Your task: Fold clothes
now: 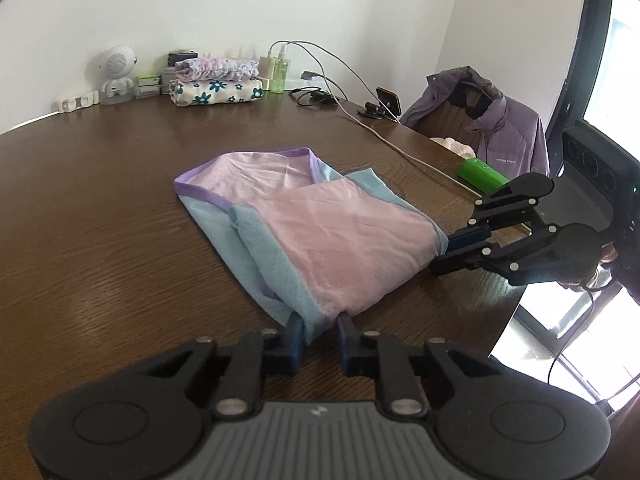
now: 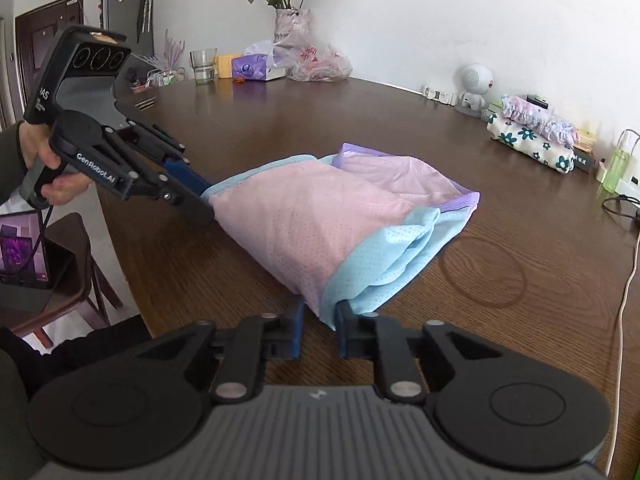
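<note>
1. A pink and light-blue garment [image 1: 320, 236] with purple trim lies partly folded on the brown wooden surface [image 1: 100, 208], near the edge closest to the person.
2. The left gripper [image 1: 319, 326] is nearly closed, its blue fingers [image 1: 295, 326] pinching a near corner of the garment at the light-blue edge.
3. The right gripper [image 2: 320, 312] is likewise nearly closed, clamped on the other near corner where pink meets blue.
4. In the right wrist view, a hand [image 2: 44, 168] grips the handle of the left gripper, which touches the garment at its left end.
5. Two folded clothes [image 1: 216, 80] sit stacked at the far side of the surface by the wall, well apart from the garment.
6. A purple jacket [image 1: 500, 128] hangs over a chair beside the surface.
</note>
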Demonstrator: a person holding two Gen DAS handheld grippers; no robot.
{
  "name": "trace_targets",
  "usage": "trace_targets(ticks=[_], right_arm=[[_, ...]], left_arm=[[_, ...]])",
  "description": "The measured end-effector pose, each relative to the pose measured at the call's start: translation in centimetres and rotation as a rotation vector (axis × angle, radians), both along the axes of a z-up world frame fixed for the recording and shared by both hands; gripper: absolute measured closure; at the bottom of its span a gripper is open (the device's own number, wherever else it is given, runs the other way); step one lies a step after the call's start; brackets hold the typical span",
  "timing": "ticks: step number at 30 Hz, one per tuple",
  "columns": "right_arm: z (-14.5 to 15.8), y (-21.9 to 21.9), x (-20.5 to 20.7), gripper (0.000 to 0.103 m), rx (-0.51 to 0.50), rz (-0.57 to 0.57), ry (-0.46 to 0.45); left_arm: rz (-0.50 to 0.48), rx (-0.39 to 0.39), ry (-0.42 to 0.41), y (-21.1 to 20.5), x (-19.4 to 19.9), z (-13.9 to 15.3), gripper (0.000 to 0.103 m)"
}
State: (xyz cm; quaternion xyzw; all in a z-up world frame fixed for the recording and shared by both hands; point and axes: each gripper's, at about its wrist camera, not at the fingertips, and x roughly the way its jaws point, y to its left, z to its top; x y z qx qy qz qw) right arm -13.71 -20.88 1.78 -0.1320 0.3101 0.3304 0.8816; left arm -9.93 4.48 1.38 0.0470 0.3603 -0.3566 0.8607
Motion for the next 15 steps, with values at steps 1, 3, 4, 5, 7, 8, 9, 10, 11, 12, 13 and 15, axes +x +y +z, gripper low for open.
trace_targets(ticks=[1,3,4,5,7,8,9,10,11,12,13,15], right_arm=[[0.0,-0.1,0.0,0.096,-0.002,0.000,0.001],[0.1,-0.4,0.0,0.100,-0.006,0.000,0.002],[0.1,-0.5,-0.1,0.101,-0.005,-0.001,0.003],[0.1,-0.6,-0.3,0.101,-0.004,-0.003,0.002],[0.2,-0.7,-0.6,0.102,0.001,-0.009,0.007],[0.2,-0.7,-0.7,0.102,0.002,-0.009,0.012],[0.3,-0.7,-0.9,0.102,0.003,-0.006,0.017],[0.4,-0.8,-1.0,0.102,0.005,-0.003,0.025],[0.4,-1.0,-1.1,0.102,0.012,0.003,0.039],[0.5,-1.2,-1.3,0.102,0.017,0.007,0.053],[0.6,-1.5,-1.4,0.101,0.020,0.004,0.068],[1.1,-2.5,-1.5,0.100,0.031,-0.004,0.103]], left_arm=[[-0.002,0.003,-0.003,0.1,0.1,-0.1,0.095],[0.005,-0.018,0.024,0.6,0.4,-0.2,0.101],[0.006,-0.023,0.031,0.8,0.5,-0.2,0.101],[0.008,-0.028,0.037,1.0,0.5,-0.2,0.101],[-0.003,-0.034,0.049,1.1,0.2,-0.1,0.102],[-0.010,-0.029,0.057,1.1,0.0,-0.1,0.102],[-0.014,-0.027,0.057,1.2,-0.3,-0.1,0.102],[-0.013,-0.031,0.065,1.4,-0.5,-0.1,0.102],[-0.018,-0.041,0.084,1.7,-0.6,-0.1,0.101],[-0.023,-0.059,0.111,2.2,-0.8,-0.1,0.100],[-0.019,-0.072,0.119,2.9,-1.3,0.0,0.099],[-0.003,-0.073,0.120,4.7,-1.8,0.6,0.091]])
